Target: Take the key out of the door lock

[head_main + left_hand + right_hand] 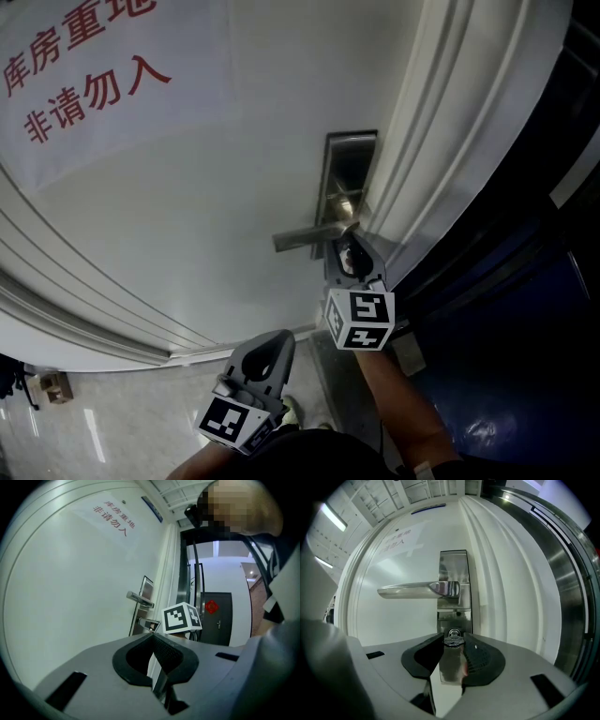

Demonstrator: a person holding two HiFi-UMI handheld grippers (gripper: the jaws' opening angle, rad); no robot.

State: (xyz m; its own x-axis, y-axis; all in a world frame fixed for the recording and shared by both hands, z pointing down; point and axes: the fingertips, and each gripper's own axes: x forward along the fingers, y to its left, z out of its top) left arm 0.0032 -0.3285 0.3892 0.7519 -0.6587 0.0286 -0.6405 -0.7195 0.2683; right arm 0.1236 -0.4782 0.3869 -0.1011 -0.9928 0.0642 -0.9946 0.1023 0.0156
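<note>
A small silver key point(453, 641) sticks out of the keyhole in the steel lock plate point(453, 569), just below the lever handle point(417, 589). My right gripper point(453, 644) is up against the plate, and its jaw tips sit tight on both sides of the key's head. In the head view this gripper point(349, 255) is under the handle point(305, 236) and hides the key. My left gripper point(278, 339) hangs lower and away from the door, shut with nothing in it; its jaws point(152, 637) meet at the tips.
The white door point(187, 216) carries a paper sign with red characters point(75, 75). Ribbed white moulding point(441, 159) runs along the door edge right of the lock. Beyond it is a dark doorway point(525, 356). The tiled floor point(112, 422) shows below.
</note>
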